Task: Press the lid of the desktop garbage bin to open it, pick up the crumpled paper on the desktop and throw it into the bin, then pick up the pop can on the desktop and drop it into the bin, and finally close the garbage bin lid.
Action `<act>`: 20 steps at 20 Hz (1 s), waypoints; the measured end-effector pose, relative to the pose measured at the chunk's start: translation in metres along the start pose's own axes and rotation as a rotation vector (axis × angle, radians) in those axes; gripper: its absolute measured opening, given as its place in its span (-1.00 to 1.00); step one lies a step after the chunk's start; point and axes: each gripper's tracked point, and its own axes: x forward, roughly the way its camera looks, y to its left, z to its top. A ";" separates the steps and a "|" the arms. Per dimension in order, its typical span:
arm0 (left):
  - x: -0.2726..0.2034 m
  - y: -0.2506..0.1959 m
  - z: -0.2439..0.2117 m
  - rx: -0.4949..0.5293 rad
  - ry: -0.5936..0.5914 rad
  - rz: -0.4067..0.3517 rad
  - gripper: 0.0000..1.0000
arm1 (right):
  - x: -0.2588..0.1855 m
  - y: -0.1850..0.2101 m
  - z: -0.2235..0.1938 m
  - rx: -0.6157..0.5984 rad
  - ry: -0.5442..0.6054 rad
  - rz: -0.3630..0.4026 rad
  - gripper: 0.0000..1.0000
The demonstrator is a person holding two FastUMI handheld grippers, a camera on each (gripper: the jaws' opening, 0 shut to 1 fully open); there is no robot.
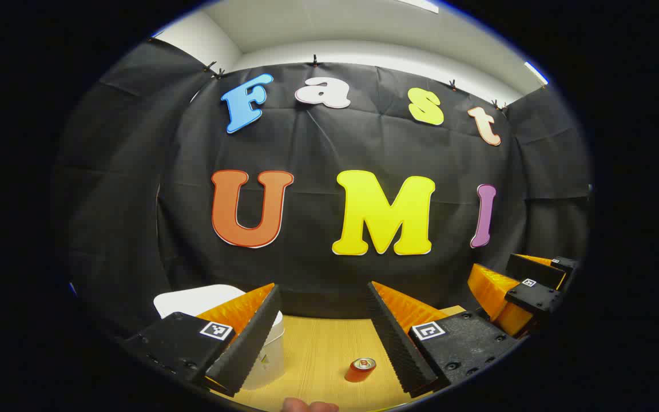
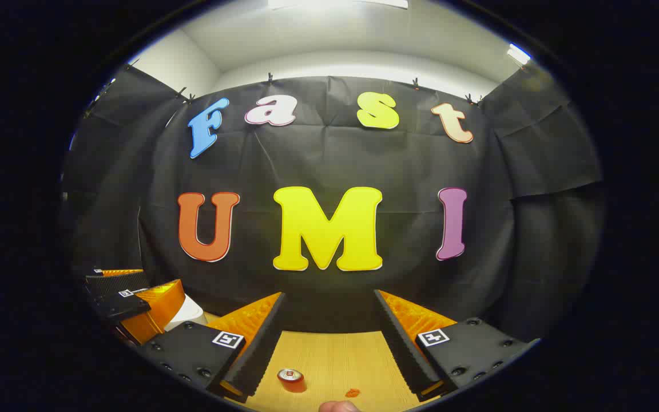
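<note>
The wooden table (image 1: 318, 349) carries a can (image 1: 361, 369) lying between the fingers and a white bin (image 1: 266, 355) behind the left finger.

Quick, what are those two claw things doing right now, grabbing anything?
Left gripper: open, holding nothing, above the table.
Right gripper: open, holding nothing; the pop can lies on the table below it.

My left gripper view rode above the wooden desktop (image 1: 324, 349), facing the booth's black back wall nearly level, with the white bin (image 1: 215, 300) close at lower left. My right gripper view sat just beside it, aimed the same way. Both shared the wall, the desktop strip and the pop can (image 1: 361, 369) (image 2: 291, 379), and each caught the other gripper at its edge.
</note>
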 end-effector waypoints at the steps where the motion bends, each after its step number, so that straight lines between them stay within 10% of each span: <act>1: -0.001 0.000 -0.001 0.005 0.004 -0.002 0.95 | 0.001 -0.002 -0.002 -0.001 0.001 -0.006 0.88; 20: 0.010 -0.002 -0.004 0.033 0.010 0.014 0.95 | 0.007 -0.016 -0.011 -0.005 0.021 -0.017 0.87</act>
